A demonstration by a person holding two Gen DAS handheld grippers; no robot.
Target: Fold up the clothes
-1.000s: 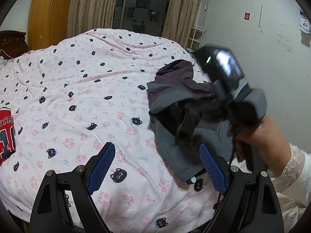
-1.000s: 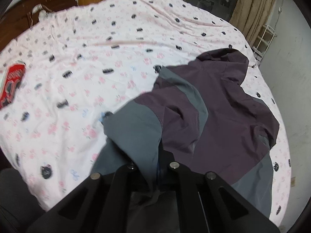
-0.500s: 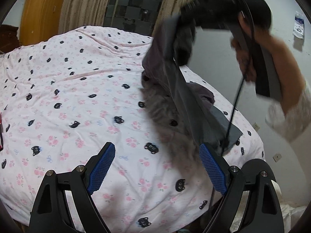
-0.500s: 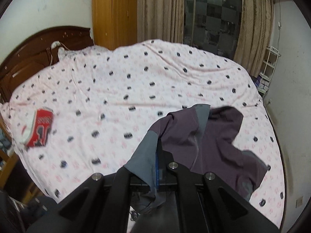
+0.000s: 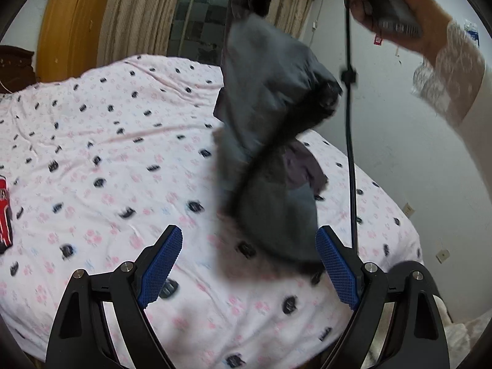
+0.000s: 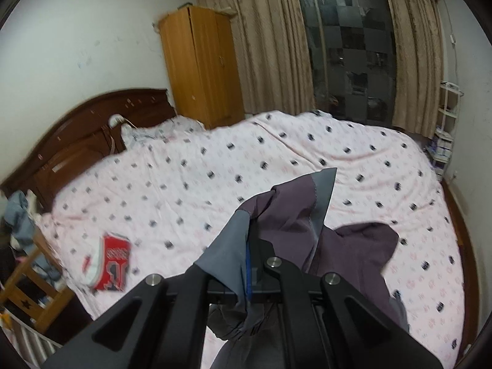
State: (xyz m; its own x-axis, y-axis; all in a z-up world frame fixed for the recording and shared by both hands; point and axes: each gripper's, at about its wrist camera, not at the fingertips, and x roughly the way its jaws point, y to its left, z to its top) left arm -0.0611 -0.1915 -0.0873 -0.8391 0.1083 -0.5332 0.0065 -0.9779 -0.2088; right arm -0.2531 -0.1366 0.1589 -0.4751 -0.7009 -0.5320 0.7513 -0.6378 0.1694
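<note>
A grey and purple jacket (image 5: 267,141) hangs in the air over the bed, blurred by motion, its lower end near the sheet. My right gripper (image 6: 250,272) is shut on the jacket's grey edge (image 6: 229,255) and held high; a hand (image 5: 378,9) carries it at the top of the left wrist view. My left gripper (image 5: 249,264) stands open low over the bed, its blue pads (image 5: 161,264) wide apart, with the jacket's hanging end just beyond them. A folded red jersey (image 6: 112,259) lies near the bed's left edge.
The bed's pink cat-print sheet (image 5: 101,166) fills both views. A dark wooden headboard (image 6: 77,141), an orange wardrobe (image 6: 203,70) and curtains (image 6: 267,40) stand behind. A white wall (image 5: 399,141) is close on the right. A wooden chair (image 6: 27,286) with clothes sits by the bed's left side.
My right gripper has risen high with the jacket, lifting it off the bed until it hangs. The left gripper stays open and has shifted little.
</note>
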